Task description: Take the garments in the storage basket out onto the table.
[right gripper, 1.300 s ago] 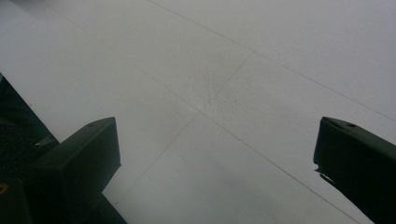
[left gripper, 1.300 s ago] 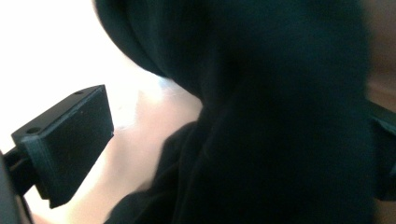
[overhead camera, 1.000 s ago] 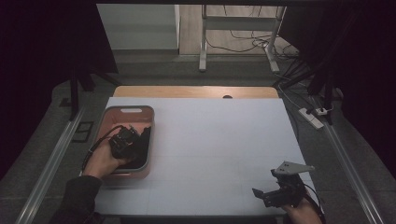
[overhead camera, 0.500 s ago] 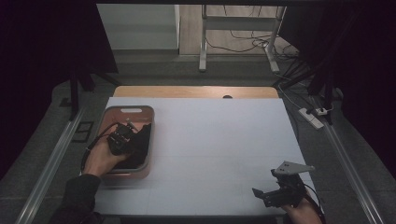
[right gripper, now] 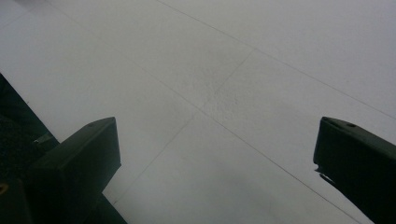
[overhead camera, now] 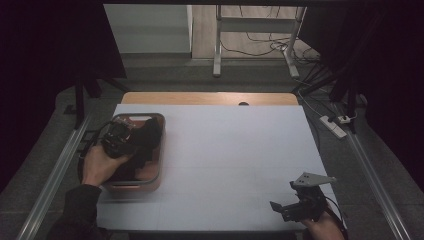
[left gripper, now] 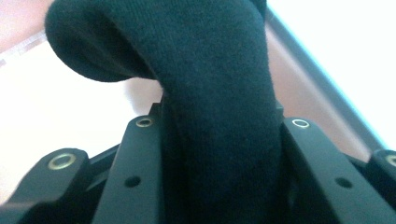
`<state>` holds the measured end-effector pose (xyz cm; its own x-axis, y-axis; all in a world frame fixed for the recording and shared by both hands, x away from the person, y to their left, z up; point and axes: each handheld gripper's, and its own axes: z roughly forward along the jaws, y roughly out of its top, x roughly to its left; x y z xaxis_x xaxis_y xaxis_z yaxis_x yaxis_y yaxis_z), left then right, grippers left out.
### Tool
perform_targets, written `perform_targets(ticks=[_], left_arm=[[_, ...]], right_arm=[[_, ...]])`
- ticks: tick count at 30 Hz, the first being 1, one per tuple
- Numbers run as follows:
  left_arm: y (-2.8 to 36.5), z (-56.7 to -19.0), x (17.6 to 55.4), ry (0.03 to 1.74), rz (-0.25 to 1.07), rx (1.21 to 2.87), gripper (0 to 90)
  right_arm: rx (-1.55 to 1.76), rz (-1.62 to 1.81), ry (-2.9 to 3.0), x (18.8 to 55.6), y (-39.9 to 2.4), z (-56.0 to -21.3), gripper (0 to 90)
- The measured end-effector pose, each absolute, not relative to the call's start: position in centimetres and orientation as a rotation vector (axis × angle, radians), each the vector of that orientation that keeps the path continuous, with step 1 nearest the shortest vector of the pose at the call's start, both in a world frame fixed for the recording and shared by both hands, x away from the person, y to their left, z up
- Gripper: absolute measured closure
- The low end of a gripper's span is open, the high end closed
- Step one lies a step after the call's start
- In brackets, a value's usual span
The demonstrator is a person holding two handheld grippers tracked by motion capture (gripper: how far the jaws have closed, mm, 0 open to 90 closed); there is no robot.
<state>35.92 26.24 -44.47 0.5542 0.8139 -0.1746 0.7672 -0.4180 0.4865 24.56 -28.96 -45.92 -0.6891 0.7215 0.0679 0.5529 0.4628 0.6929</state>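
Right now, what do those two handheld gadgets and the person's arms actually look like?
Both are black. The left gripper has two broad black jaws with brass-ringed screw holes, and a dark cable loops off its body. The right gripper has blocky, flat-faced black jaws and carries a grey three-cornered plate with small holes on top. The person's left forearm wears a dark long sleeve.

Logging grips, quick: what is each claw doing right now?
Left claw: closed on the black cloth, over the pink tray.
Right claw: open, holding nothing, above the white table.
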Motion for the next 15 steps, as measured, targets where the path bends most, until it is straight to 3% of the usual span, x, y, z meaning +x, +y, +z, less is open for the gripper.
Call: perform_targets(ticks=[15], left_arm=[[25.8,-40.3,36.1,1.193,0.162,2.23,65.2]], right_arm=[[1.099,1.041,2.48,24.6,-28.9,-45.9,0.4]])
